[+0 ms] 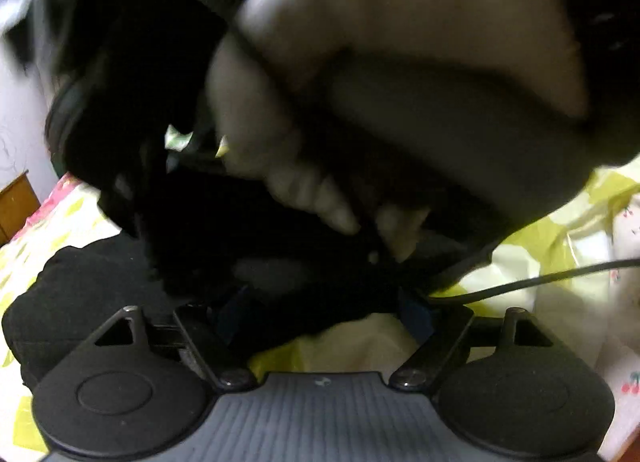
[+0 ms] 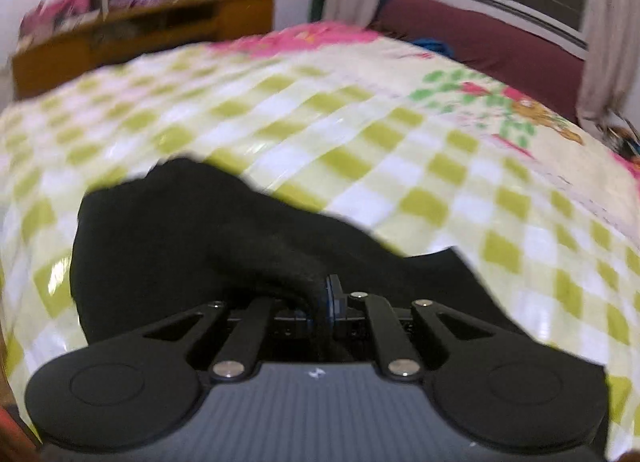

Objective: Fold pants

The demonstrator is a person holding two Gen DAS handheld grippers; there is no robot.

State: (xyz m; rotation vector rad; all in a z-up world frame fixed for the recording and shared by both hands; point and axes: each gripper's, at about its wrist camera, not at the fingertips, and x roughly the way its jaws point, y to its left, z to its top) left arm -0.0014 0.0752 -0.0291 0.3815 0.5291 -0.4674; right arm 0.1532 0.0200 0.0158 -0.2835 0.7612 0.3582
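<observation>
Pants (image 2: 168,246) pinched in right tool (image 2: 326,304)

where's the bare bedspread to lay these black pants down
Open checked bedspread lies beyond the black pants, up to its pink edge, and to their right. Crowded near the left gripper: a gloved hand and a cable hang close over it.

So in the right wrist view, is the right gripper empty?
No, the right gripper is shut on a fold of the black pants.
</observation>
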